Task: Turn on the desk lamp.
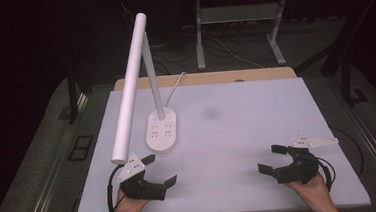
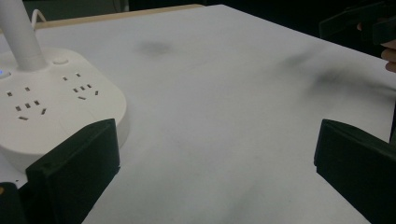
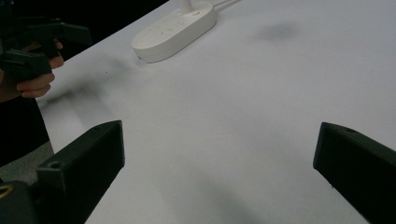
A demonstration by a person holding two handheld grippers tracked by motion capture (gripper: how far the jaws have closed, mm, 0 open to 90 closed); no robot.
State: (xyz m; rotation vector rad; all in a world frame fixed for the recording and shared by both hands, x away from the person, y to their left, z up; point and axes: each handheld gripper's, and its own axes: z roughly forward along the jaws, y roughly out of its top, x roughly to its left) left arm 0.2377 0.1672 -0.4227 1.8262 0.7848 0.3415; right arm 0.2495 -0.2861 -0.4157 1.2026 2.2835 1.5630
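A white desk lamp stands at the left of the table. Its oval base (image 1: 161, 130) carries several sockets, and its long tube head (image 1: 129, 85) reaches toward the front. My left gripper (image 1: 161, 169) is held open just in front of the base, nothing between its jaws. In the left gripper view the base (image 2: 56, 107) lies beside the left jaw, and the left gripper (image 2: 215, 158) is wide open over bare mat. My right gripper (image 1: 269, 158) is open at the front right, empty. In the right gripper view the right gripper (image 3: 219, 154) faces the lamp base (image 3: 175, 30) farther off.
A white mat (image 1: 237, 127) covers the wooden table (image 1: 209, 78). The lamp's white cable (image 1: 177, 84) runs off the back edge. A faint dark smudge (image 1: 209, 114) marks the mat's middle. Metal desk legs (image 1: 199, 40) stand on the floor beyond.
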